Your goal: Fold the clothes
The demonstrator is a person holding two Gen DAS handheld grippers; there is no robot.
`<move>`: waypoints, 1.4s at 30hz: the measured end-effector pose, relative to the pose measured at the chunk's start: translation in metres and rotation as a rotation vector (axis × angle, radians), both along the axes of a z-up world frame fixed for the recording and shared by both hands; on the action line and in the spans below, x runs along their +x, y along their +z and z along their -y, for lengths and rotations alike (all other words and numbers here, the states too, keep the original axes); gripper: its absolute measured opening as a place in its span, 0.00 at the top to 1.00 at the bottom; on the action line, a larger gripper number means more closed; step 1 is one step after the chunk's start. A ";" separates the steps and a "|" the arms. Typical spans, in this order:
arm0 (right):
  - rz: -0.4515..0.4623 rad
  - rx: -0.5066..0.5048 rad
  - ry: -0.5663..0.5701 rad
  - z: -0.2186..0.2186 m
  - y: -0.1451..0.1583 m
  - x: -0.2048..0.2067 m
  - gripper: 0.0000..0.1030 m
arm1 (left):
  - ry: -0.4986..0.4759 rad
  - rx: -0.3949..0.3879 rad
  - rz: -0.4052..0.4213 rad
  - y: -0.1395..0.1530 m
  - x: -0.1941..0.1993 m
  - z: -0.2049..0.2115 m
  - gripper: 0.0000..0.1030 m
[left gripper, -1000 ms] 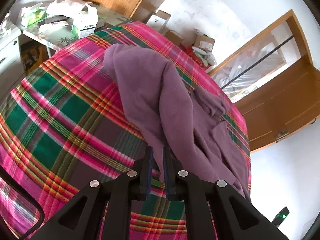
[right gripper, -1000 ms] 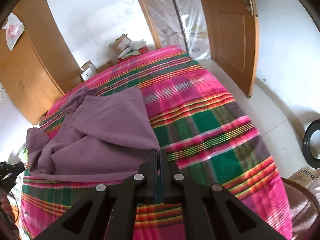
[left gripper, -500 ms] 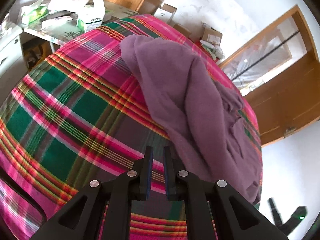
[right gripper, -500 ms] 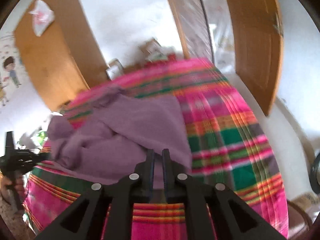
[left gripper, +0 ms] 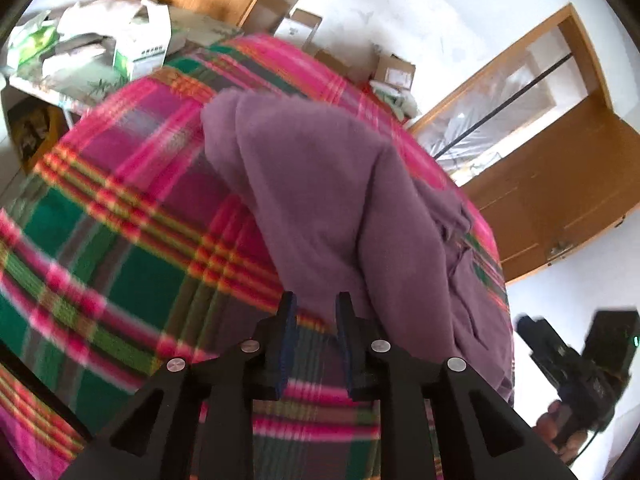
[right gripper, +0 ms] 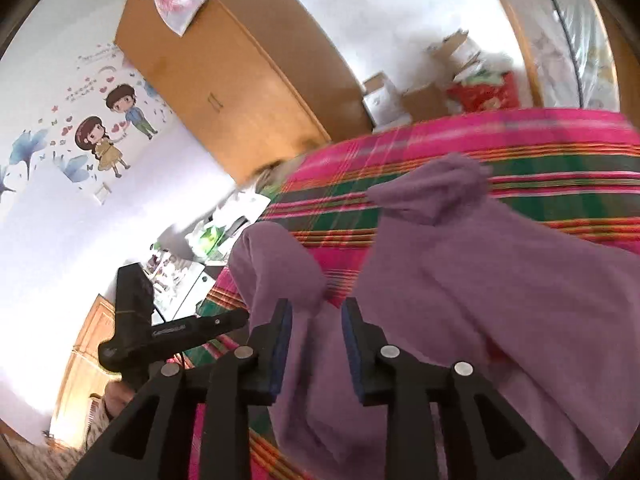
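Note:
A purple garment [left gripper: 340,200] lies bunched on the pink and green plaid bedspread [left gripper: 120,248]. My left gripper [left gripper: 316,306] is at the garment's near hem and its jaws are opening. The hem shows in the gap, and the pads do not press on it. My right gripper [right gripper: 316,310] hovers over the purple garment [right gripper: 500,280], its jaws opening too, with cloth below the gap but none pinched. Each view shows the other tool: the right gripper [left gripper: 536,336] in a hand at the bed's edge, and the left gripper [right gripper: 236,318] at the left.
A cluttered side table [left gripper: 120,48] with boxes and bags stands beyond the bed's far left corner. Cardboard boxes [left gripper: 392,72] lie on the floor by the wall. A wooden wardrobe [right gripper: 240,80] and a wooden door [left gripper: 560,184] flank the bed.
Both grippers were shut on the garment's edge and have now opened. The right one swung left across the bed, bringing the cloth over. The left one drifted slightly toward the hem.

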State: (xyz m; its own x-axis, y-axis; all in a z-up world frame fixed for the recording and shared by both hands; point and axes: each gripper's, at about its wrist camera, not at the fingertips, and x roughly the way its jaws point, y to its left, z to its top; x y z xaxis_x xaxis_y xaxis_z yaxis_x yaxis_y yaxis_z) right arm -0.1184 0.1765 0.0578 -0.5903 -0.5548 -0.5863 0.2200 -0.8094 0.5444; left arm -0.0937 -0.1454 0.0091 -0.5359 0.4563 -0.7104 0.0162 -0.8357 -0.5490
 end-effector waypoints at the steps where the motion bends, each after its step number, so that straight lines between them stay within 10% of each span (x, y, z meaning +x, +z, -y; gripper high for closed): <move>1: 0.028 -0.014 0.029 0.007 -0.005 -0.013 0.72 | 0.002 -0.010 -0.007 0.001 -0.002 0.002 0.80; 21: 0.366 -0.150 0.055 0.057 -0.069 -0.118 0.63 | 0.020 0.028 0.027 -0.011 -0.054 0.016 0.80; 24: 0.363 -0.163 0.095 0.065 -0.070 -0.116 0.79 | 0.010 0.024 0.032 -0.011 -0.058 0.015 0.80; 26: 0.347 -0.155 0.117 0.072 -0.068 -0.114 0.92 | 0.011 0.033 0.040 -0.013 -0.060 0.016 0.80; 42: -0.155 -0.045 0.288 0.111 0.038 -0.037 0.94 | 0.115 0.148 -0.011 -0.001 -0.054 0.046 0.81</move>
State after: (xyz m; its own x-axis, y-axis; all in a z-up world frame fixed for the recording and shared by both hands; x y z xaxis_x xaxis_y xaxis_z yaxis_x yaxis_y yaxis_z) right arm -0.1557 0.0658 0.0956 -0.4860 -0.7351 -0.4726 0.5194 -0.6779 0.5203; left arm -0.1474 -0.1911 0.0083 -0.5982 0.4904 -0.6337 0.1001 -0.7389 -0.6663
